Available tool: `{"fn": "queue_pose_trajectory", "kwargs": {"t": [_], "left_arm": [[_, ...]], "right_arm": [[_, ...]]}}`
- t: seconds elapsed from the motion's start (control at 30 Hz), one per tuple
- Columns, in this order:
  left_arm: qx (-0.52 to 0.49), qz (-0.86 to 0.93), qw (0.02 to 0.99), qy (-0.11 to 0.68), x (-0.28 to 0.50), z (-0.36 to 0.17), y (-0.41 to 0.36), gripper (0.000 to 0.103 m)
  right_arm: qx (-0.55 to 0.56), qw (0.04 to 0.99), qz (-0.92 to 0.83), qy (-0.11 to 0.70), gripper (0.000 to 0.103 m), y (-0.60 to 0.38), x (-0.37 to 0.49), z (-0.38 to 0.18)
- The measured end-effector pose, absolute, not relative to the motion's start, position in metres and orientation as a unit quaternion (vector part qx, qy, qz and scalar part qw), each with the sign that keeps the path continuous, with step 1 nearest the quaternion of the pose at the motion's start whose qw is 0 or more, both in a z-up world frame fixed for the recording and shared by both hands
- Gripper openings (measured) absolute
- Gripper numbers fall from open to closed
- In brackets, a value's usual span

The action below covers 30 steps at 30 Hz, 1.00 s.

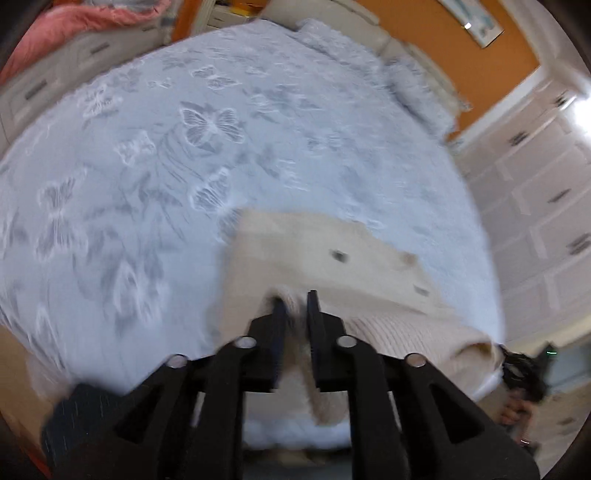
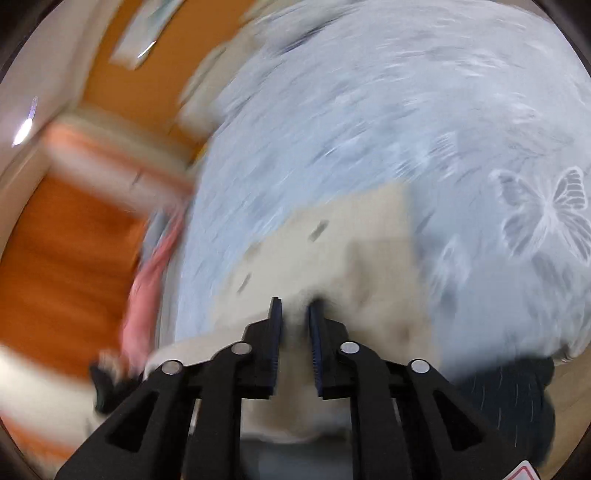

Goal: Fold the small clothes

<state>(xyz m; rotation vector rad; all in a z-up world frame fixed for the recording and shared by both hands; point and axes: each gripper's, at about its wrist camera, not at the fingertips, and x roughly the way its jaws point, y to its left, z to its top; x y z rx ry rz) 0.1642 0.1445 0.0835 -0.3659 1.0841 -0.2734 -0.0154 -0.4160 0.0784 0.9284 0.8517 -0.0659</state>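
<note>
A cream knit garment (image 1: 325, 254) with small dark buttons lies on the pale blue butterfly bedspread (image 1: 155, 177), partly lifted near the front edge. My left gripper (image 1: 297, 301) is shut on a fold of the garment's ribbed edge. In the right wrist view the same cream garment (image 2: 354, 229) stretches ahead, and my right gripper (image 2: 295, 308) is shut on its near edge. Both views are blurred by motion. The cloth between the fingers hides the pads.
The bedspread (image 2: 406, 110) covers most of both views. Pillows (image 1: 417, 81) lie at the bed's head by an orange wall. White wardrobe doors (image 1: 535, 192) stand at the right. A pink quilt (image 1: 74, 22) sits on drawers at the far left.
</note>
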Motion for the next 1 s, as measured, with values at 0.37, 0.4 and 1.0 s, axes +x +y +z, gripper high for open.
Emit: {"fn": "queue_pose_trajectory", "kwargs": {"t": [0.37,0.4,1.0], "left_arm": [[-0.078,-0.143,0.841,0.516,0.171,0.042,0.092,0.078],[-0.077,-0.141,0.838,0.521,0.176,0.036,0.088,0.078],[-0.132,-0.110,0.837,0.519,0.256,0.029,0.107,0.000]], "right_arm": [[0.285,0.851,-0.101,0.429,0.060,-0.369,0.021,0.060],[0.268,0.852,-0.098,0.439,0.060,-0.365,0.031,0.059],[0.239,0.863,-0.056,0.442,0.006,-0.398,0.112,0.053]]}}
